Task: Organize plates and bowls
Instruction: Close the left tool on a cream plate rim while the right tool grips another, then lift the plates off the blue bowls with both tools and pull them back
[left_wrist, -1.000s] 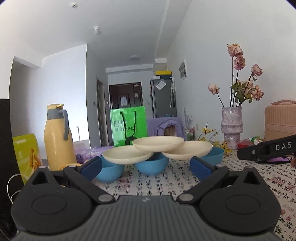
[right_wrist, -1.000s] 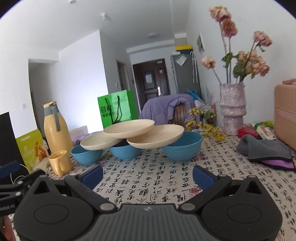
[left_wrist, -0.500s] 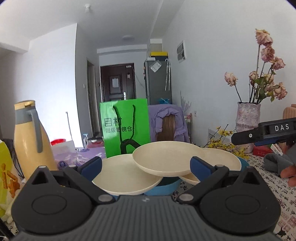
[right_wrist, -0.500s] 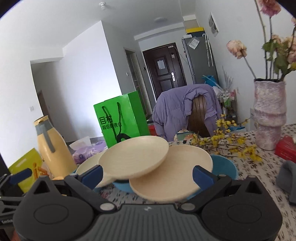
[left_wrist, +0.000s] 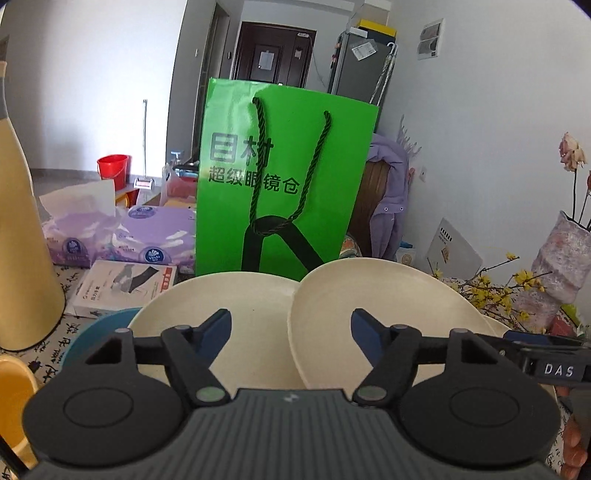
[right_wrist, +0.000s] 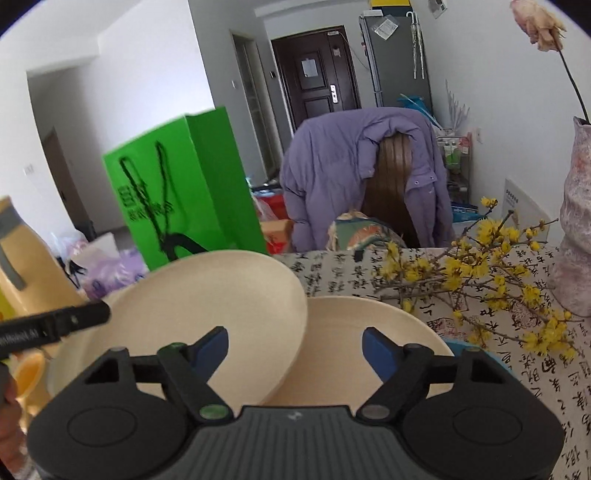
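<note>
Between the blue pads of the left claw (left_wrist: 291, 336): bare air over the seam where the top plate (left_wrist: 384, 317) overlaps the left plate (left_wrist: 221, 295). Jaws parted, just been narrowing, gripping nothing, pads clear of both rims. Under the left plate, a blue bowl (left_wrist: 99, 332) showing at its edge. Farther left, a yellow cup (left_wrist: 14, 391) at the frame edge and a tall yellow flask (left_wrist: 22, 236). Behind the plates, an upright green bag (left_wrist: 284, 177), with tissue packs (left_wrist: 147, 236) and a white box (left_wrist: 122, 291) to its left. At far right, a vase (left_wrist: 561, 258) with yellow sprigs (left_wrist: 495, 288) beside it.

Between the pads of the right claw (right_wrist: 295, 350): the near edge of the top plate (right_wrist: 207, 295), lying over the right plate (right_wrist: 369, 332). Jaws likewise apart, just been narrowing, pads touching neither plate, nothing grasped. Beneath the right plate, a sliver of another blue bowl (right_wrist: 480, 354). On the patterned bench (right_wrist: 546, 362) to the right, the yellow sprigs (right_wrist: 480, 273) and the vase (right_wrist: 576, 236). Beyond the bench edge, a chair draped with a purple jacket (right_wrist: 354, 177). At left, the green bag (right_wrist: 177, 192), slightly blurred.
</note>
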